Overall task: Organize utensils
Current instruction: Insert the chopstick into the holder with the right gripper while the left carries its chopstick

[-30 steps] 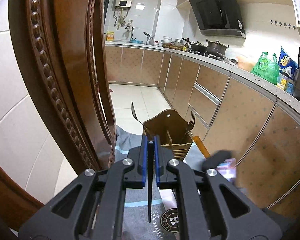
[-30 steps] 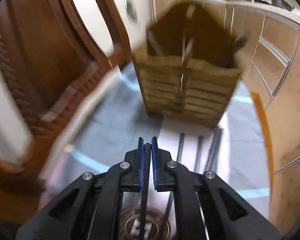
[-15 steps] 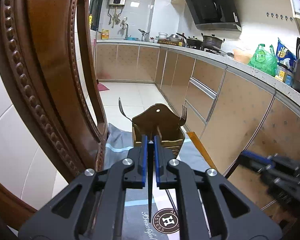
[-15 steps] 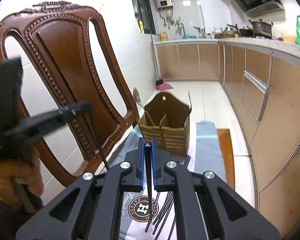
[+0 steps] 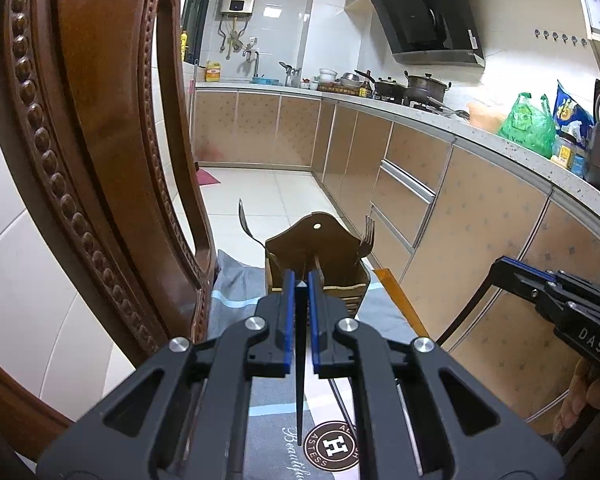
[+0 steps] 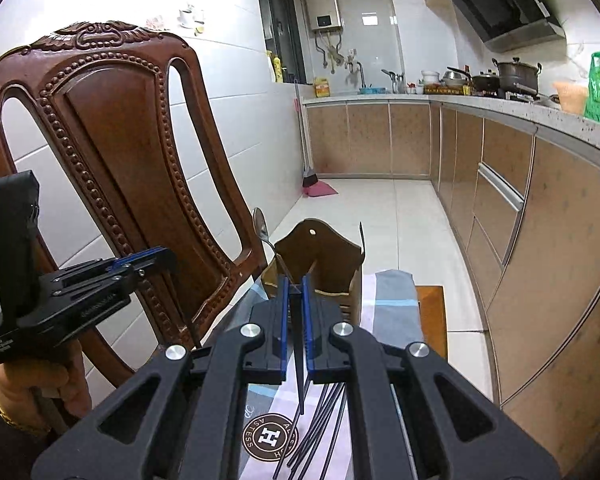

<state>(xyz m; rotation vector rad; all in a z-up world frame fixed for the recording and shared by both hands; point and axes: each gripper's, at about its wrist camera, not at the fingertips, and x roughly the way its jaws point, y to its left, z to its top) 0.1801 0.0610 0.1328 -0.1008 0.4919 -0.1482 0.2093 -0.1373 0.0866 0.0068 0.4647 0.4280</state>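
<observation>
A brown wooden utensil holder (image 5: 316, 248) (image 6: 320, 252) stands on the far end of a grey-and-white cloth (image 6: 388, 300). A spoon (image 5: 245, 222) (image 6: 260, 224) leans out of its left side and a fork (image 5: 368, 232) (image 6: 362, 236) out of its right. My left gripper (image 5: 299, 280) (image 6: 166, 258) is shut on a black chopstick (image 5: 300, 380) that hangs tip down. My right gripper (image 6: 295, 284) (image 5: 500, 266) is likewise shut on a black chopstick (image 6: 298, 360). Both hover short of the holder. Several more chopsticks (image 6: 320, 420) lie on the cloth.
A carved wooden chair back (image 5: 80, 140) (image 6: 132, 140) rises close on the left. Kitchen cabinets (image 6: 540, 240) under a countertop run along the right, with tiled floor (image 6: 380, 208) beyond the table end. A hand (image 6: 60, 384) holds the left gripper's handle.
The right gripper has lifted a chopstick up off the cloth and drawn back from the holder. The left gripper has stayed about where it was, chopstick still held.
</observation>
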